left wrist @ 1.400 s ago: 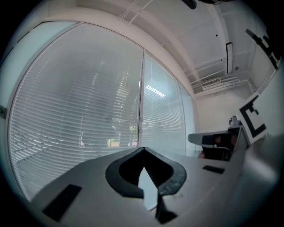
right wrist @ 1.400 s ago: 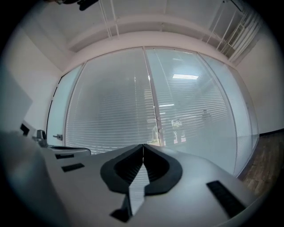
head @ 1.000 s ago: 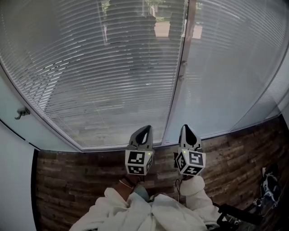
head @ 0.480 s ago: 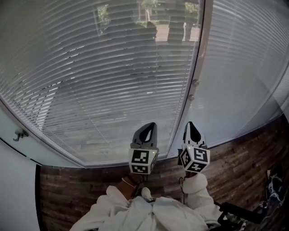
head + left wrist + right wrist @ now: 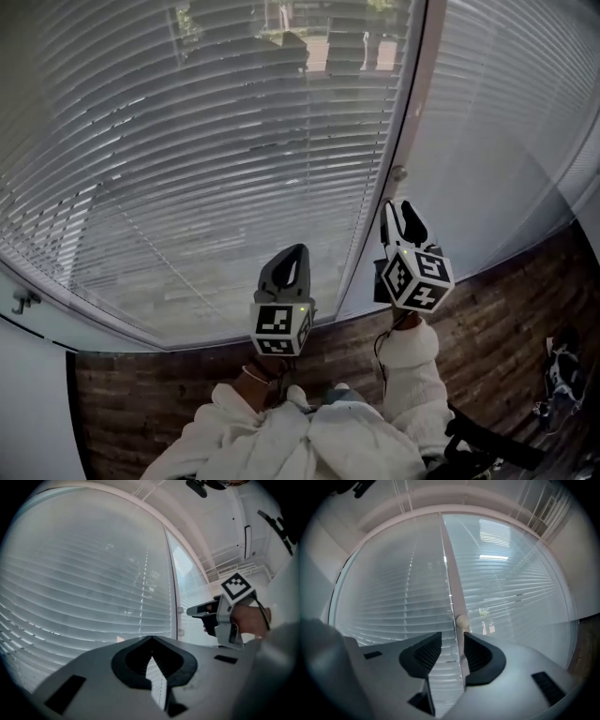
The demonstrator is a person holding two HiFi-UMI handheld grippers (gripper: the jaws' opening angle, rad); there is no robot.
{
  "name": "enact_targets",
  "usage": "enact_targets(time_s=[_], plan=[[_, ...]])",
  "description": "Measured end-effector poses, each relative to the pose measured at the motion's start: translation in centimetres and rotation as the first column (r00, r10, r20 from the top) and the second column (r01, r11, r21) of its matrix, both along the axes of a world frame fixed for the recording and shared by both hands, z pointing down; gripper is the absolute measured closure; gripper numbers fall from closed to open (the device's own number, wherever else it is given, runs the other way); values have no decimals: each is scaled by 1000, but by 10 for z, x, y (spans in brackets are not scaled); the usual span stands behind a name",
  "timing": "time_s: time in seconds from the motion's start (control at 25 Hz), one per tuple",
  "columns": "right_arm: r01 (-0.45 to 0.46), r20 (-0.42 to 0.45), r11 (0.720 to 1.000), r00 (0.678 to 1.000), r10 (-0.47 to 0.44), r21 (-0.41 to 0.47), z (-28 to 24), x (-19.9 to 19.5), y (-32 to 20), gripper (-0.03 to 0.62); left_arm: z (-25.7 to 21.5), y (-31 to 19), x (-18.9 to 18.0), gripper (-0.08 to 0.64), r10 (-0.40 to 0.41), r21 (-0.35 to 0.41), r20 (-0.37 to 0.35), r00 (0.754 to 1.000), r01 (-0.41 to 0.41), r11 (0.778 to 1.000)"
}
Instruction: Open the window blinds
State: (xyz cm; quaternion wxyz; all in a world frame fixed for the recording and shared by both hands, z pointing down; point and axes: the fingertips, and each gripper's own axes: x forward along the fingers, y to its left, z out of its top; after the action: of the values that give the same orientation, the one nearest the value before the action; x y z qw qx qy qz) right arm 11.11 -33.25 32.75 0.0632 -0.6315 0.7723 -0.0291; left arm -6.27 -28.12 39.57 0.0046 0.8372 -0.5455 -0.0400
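White slatted blinds cover two panes: a left blind point(image 5: 206, 159) and a right blind point(image 5: 497, 122), parted by a pale upright frame point(image 5: 412, 94). A small round knob point(image 5: 397, 172) sits on that frame. My right gripper point(image 5: 401, 214) is raised just below the knob; its jaws have just been opening and stand open, with nothing between them. In the right gripper view the knob point(image 5: 462, 620) lies just beyond the right gripper point(image 5: 452, 637), with the frame point(image 5: 449, 569) running up behind. My left gripper point(image 5: 291, 261) is lower and to the left, shut and empty, its tips meeting point(image 5: 151, 639).
Dark wood flooring point(image 5: 141, 394) runs below the window sill. A white wall with a small hook point(image 5: 21, 302) is at the far left. Dark objects point(image 5: 562, 370) lie on the floor at the lower right. The person's white sleeves point(image 5: 309, 441) fill the bottom of the head view.
The right gripper has risen toward the knob on the frame and its jaws have opened. The left gripper has drifted slightly left and stays shut.
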Motion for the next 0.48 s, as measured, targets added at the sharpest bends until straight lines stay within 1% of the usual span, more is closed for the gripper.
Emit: enact_targets(time_s=[0.08,0.2,0.28,0.48], plan=[[-20,3,1000,1000,20,-15,-7,8,-17,457,-2,-2,5,560,4,8,6,1000,-5,1000],[-30,64,999,997,31,-29,-11,18,-35,457,-3,-6,9,560,1,10,7,1000,-1,1000],[-25,83,999,996,27,-24,-14,21,-40,457,-2,-8,12,560,-1,8,13,1000,1,1000],[8,94,1000,996,-5,-24,-21,18,-55,457,-2,-15,20,560,-8,7,17,1000,8,1000]])
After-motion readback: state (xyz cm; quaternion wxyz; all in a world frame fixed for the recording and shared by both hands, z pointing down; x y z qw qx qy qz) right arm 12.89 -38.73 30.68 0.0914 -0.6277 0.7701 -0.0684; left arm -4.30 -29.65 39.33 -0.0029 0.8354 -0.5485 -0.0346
